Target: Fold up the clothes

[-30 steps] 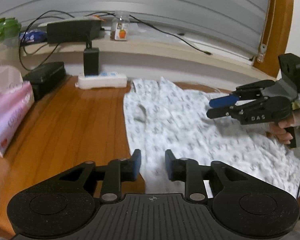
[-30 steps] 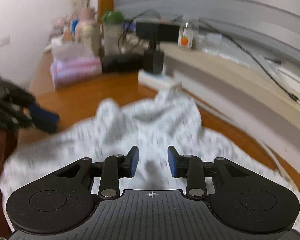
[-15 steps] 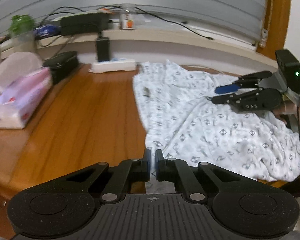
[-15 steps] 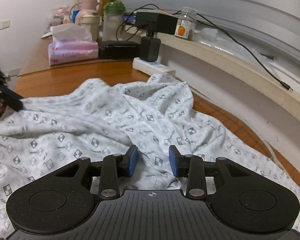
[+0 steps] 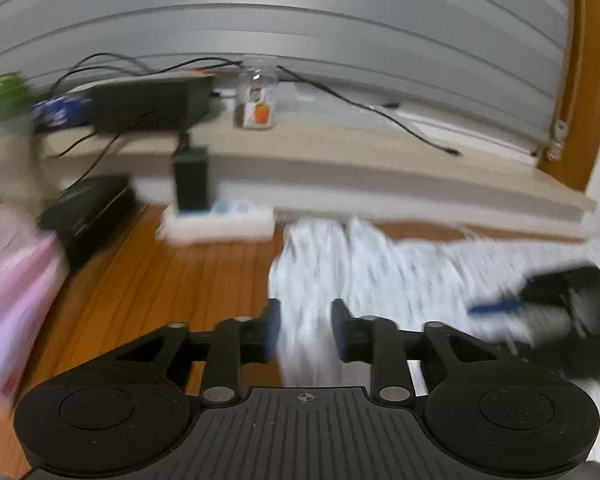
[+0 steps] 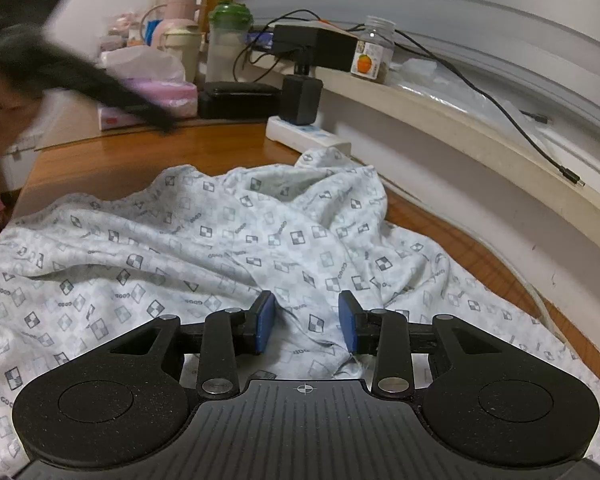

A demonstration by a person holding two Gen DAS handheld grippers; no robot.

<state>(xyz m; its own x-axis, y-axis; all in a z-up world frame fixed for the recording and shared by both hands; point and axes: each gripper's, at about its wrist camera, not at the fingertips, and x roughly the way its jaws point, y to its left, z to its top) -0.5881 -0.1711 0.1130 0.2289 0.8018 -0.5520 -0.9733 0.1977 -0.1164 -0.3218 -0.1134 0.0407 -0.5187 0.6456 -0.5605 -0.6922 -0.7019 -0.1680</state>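
A white patterned garment [image 6: 220, 232] lies rumpled on the wooden table [image 6: 120, 160]. My right gripper [image 6: 306, 322] hovers low over its near part, open, with a crease of cloth running under the gap and no pad pressing on it. The left wrist view is blurred by motion. In it my left gripper [image 5: 305, 330] has its jaws opening, nothing held, with the garment [image 5: 380, 264] just beyond and below the fingertips. The right gripper [image 5: 500, 312] shows there as a dark smear at the right. In the right wrist view the left gripper [image 6: 80, 76] is a blurred shape, raised at the upper left.
A white power strip [image 6: 308, 136] with a black adapter lies just beyond the garment. A black box [image 5: 88, 208] and pink tissue packs [image 6: 160, 92] stand at the left. A shelf [image 5: 340, 160] along the back carries a jar [image 5: 258, 100], cables and bottles. Bare wood shows left of the garment.
The left gripper, shut half a second ago at the garment's near edge, now stands open and has swung forward and up. The right gripper has stayed over the cloth.
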